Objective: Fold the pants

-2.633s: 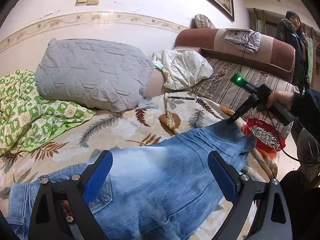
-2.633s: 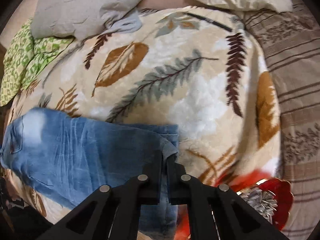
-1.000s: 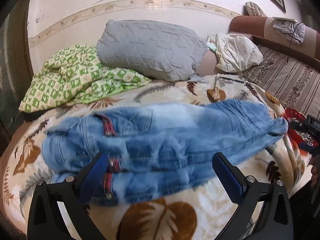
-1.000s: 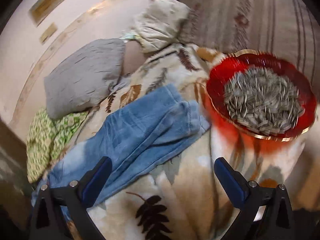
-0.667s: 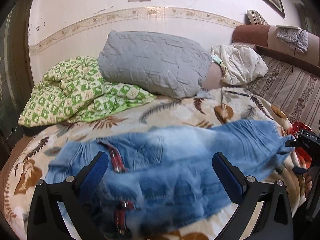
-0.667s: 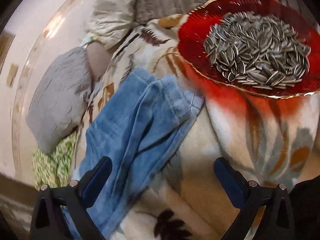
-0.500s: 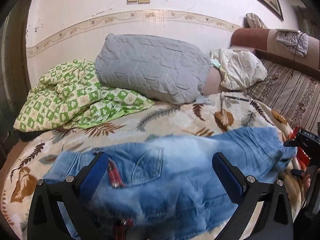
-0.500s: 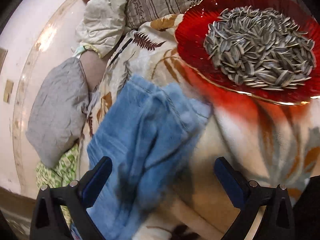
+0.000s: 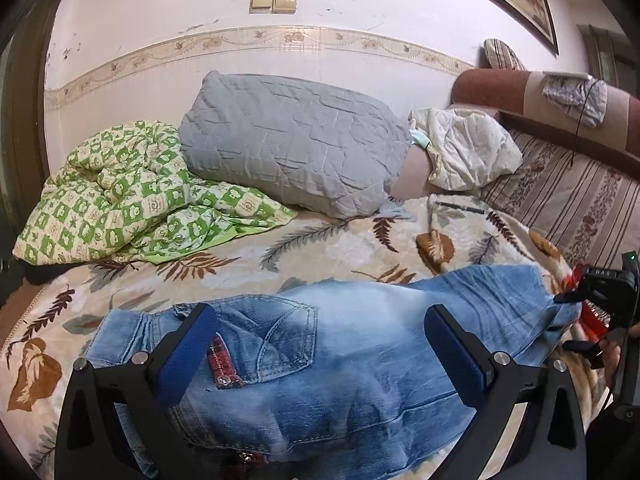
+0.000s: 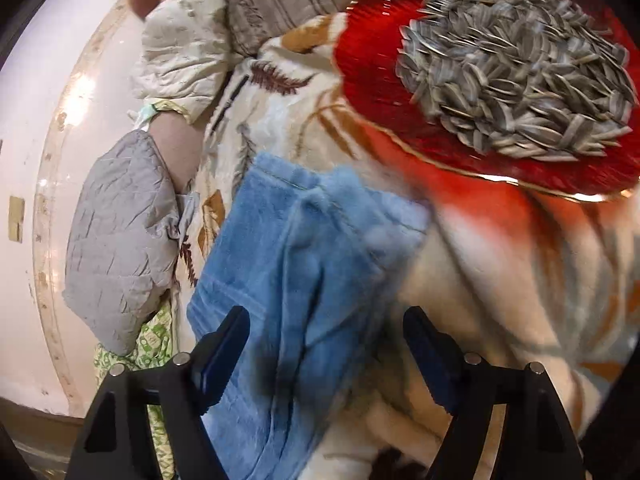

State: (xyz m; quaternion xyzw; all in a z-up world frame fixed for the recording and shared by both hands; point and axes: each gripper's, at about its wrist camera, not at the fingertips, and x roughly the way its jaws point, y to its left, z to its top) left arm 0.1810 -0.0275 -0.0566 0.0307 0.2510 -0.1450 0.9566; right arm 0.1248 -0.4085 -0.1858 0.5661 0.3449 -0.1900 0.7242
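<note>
While right gripper (image 10: 326, 344) fingers close around hem, pants (image 9: 340, 344) lie along bed's (image 9: 320, 240) near edge; left gripper (image 9: 320, 356) wide open. Pinch both layers, avoid blanket.

Right gripper (image 10: 326, 344) released pants (image 10: 296, 264); fingers (image 10: 222, 344) closing again.

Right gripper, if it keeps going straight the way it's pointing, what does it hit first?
Most likely the leg end of the light blue denim pants, which lies between the closing jaws of the right gripper, not yet pinched. Depth is unclear through the blur.
</note>
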